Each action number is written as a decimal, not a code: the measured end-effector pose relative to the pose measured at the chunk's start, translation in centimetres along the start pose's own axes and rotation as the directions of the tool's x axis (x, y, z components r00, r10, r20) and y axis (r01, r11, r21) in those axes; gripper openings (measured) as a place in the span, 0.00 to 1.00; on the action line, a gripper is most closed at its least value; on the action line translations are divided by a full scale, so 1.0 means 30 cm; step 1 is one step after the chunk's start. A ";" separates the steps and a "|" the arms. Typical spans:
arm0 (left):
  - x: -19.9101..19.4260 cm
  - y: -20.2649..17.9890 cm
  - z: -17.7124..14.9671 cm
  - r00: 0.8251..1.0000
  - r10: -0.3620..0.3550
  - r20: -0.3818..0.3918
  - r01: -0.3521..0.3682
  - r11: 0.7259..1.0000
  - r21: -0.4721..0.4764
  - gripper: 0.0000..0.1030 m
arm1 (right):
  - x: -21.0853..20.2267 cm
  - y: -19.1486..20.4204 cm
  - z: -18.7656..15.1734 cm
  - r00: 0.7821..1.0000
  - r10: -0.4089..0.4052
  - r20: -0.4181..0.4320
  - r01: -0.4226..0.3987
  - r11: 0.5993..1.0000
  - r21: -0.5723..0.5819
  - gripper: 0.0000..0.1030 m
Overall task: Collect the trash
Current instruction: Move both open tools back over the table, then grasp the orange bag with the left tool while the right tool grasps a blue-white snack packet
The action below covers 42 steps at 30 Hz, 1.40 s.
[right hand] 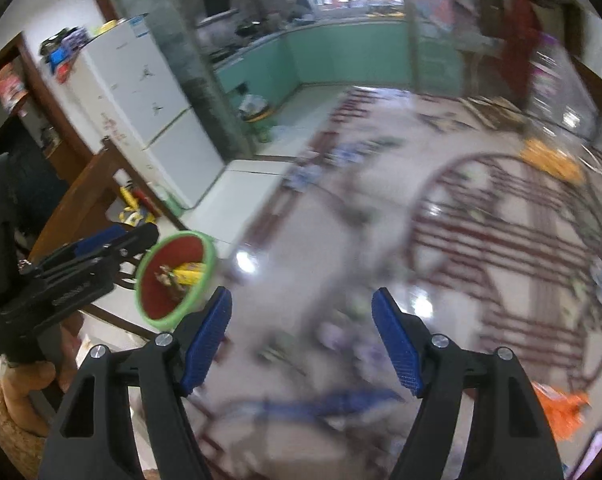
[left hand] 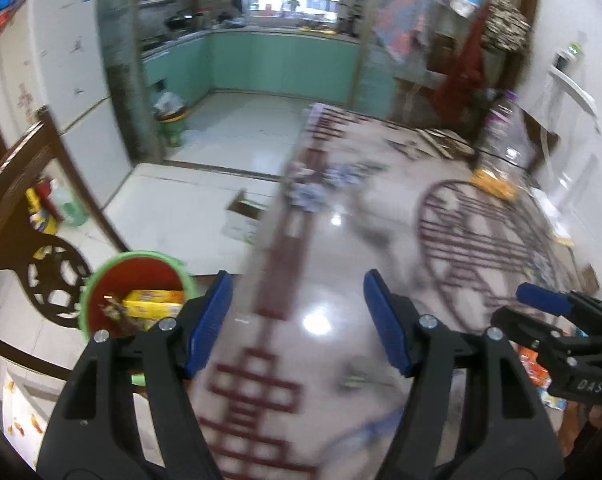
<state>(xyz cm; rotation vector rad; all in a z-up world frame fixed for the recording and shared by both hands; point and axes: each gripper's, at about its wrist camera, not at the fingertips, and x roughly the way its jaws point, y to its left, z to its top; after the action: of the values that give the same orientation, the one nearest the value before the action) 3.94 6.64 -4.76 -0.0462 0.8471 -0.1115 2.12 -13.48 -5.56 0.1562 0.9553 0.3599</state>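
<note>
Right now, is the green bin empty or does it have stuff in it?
Not empty. The green bin holds a yellow box and brownish scraps.

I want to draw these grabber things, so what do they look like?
Both look alike. The left gripper and the right gripper each have two chunky black plastic arms with cut-out holes and round silver bolts. Their fingers are flat bright-blue pads with a bumpy grid texture. Small pale lettering marks the black side.

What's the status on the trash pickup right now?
Both hand-held grippers open, empty: left, right. Green bin holds trash. Wrappers remain on table.
</note>
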 end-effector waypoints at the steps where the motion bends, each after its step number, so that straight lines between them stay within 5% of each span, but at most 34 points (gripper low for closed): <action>1: -0.001 -0.062 -0.014 1.000 -0.019 -0.004 0.019 1.000 0.017 0.63 | -0.026 -0.050 -0.026 1.000 -0.012 -0.008 0.012 1.000 0.010 0.69; 8: -0.010 -0.339 -0.114 0.993 -0.111 -0.032 0.113 0.989 0.090 0.69 | -0.195 -0.410 -0.255 0.980 -0.146 -0.139 0.139 0.989 -0.055 0.78; 14: 0.004 -0.536 -0.178 0.983 -0.166 -0.075 0.175 0.973 0.149 0.76 | -0.235 -0.676 -0.475 0.908 -0.245 -0.340 0.213 0.968 -0.129 0.80; 22: 0.046 -0.784 -0.224 0.964 -0.226 -0.142 0.259 0.922 0.288 0.79 | -0.128 -0.720 -0.637 0.865 -0.209 -0.456 0.154 0.976 -0.155 0.77; 24: 0.052 -0.845 -0.237 0.958 -0.241 -0.155 0.280 0.901 0.331 0.81 | -0.100 -0.712 -0.673 0.849 -0.244 -0.469 0.167 0.965 -0.200 0.66; 25: 0.057 -0.875 -0.244 0.954 -0.252 -0.163 0.295 0.889 0.350 0.82 | -0.102 -0.708 -0.682 0.855 -0.255 -0.451 0.173 0.961 -0.214 0.64; 27: 0.067 -0.913 -0.252 0.947 -0.269 -0.178 0.317 0.874 0.368 0.82 | -0.122 -0.713 -0.679 0.875 -0.235 -0.422 0.171 0.968 -0.185 0.33; 30: 0.088 -0.969 -0.262 0.936 -0.292 -0.198 0.348 0.853 0.388 0.82 | -0.172 -0.747 -0.665 0.905 -0.186 -0.382 0.164 0.982 -0.089 0.20; 35: 0.127 -1.063 -0.304 0.925 -0.311 -0.217 0.377 0.810 0.448 0.82 | -0.350 -0.835 -0.604 0.948 -0.210 -0.241 0.229 0.972 0.053 0.17; 42: 0.201 -1.201 -0.387 0.895 -0.339 -0.289 0.444 0.732 0.517 0.82 | -0.568 -0.954 -0.427 0.963 -0.268 0.009 0.257 0.933 0.251 0.17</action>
<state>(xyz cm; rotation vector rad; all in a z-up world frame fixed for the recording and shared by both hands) -3.70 -29.82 -13.85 0.3634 0.9418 -0.7871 -10.69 -46.70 -8.00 0.2598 0.9626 -0.0114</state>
